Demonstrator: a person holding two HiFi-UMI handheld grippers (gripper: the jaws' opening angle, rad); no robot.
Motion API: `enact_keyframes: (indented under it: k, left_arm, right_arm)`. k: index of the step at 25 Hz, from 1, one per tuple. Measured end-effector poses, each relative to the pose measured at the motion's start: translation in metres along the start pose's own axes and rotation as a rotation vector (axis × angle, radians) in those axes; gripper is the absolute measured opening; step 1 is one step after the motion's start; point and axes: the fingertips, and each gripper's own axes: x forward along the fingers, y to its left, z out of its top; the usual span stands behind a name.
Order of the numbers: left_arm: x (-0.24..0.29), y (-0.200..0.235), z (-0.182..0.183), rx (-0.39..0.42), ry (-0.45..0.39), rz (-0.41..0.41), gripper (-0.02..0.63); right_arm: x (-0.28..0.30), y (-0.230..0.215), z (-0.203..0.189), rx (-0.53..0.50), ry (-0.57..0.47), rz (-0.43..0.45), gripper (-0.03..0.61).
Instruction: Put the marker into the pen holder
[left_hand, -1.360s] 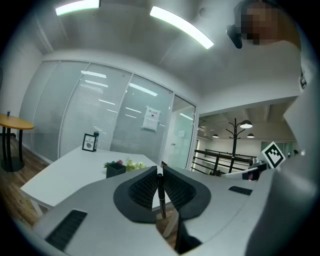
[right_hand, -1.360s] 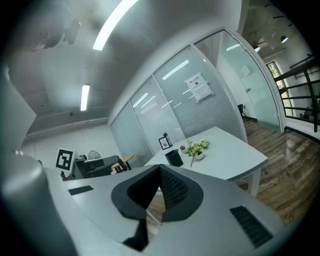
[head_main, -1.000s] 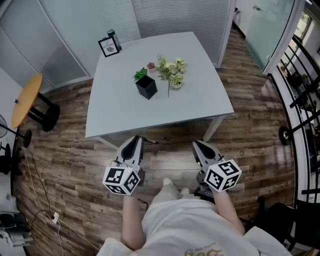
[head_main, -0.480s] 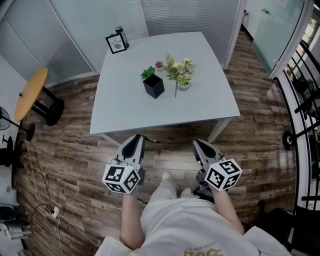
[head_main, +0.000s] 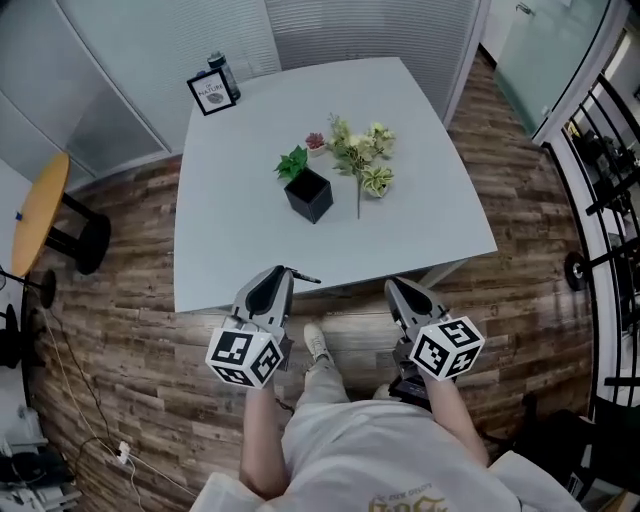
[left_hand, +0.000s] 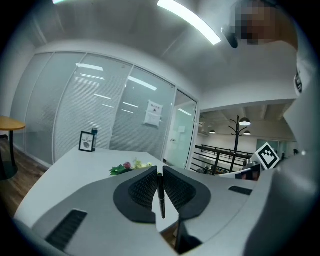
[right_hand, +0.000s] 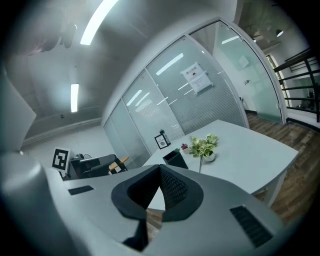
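A black marker (left_hand: 160, 192) stands upright between the jaws of my left gripper (left_hand: 160, 172), which is shut on it. In the head view its tip pokes out to the right of the left gripper (head_main: 283, 272), just over the table's near edge. The pen holder (head_main: 309, 194) is a black cube near the middle of the white table (head_main: 430, 215), well ahead of both grippers. The right gripper view shows the pen holder (right_hand: 176, 159) far off. My right gripper (head_main: 393, 287) is shut with nothing in it, level with the left gripper at the table's near edge.
A green plant (head_main: 292, 163), a small pink-flowered pot (head_main: 316, 143) and a vase of pale flowers (head_main: 377, 180) stand around the holder. A framed sign (head_main: 211, 94) and a dark bottle (head_main: 222, 72) sit at the far left corner. A round yellow side table (head_main: 40, 210) is at the left.
The table has drawn closer and its near edge now reaches the gripper tips. A foot has stepped forward. Both grippers stay shut, and the marker stays in the left one.
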Motion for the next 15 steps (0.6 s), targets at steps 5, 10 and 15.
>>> enact_keyframes:
  k: [5, 10, 15]
  left_arm:
    - [0.059, 0.072, 0.022, -0.007, 0.030, -0.070, 0.042]
    - [0.107, 0.128, 0.034, -0.016, 0.056, -0.158, 0.042]
    - [0.145, 0.161, 0.046, -0.016, 0.056, -0.223, 0.043]
  right_arm:
    - [0.080, -0.006, 0.020, 0.023, 0.011, -0.076, 0.017]
    - [0.143, -0.008, 0.034, 0.042, 0.008, -0.157, 0.017]
    - [0.181, -0.011, 0.046, 0.046, -0.007, -0.208, 0.017]
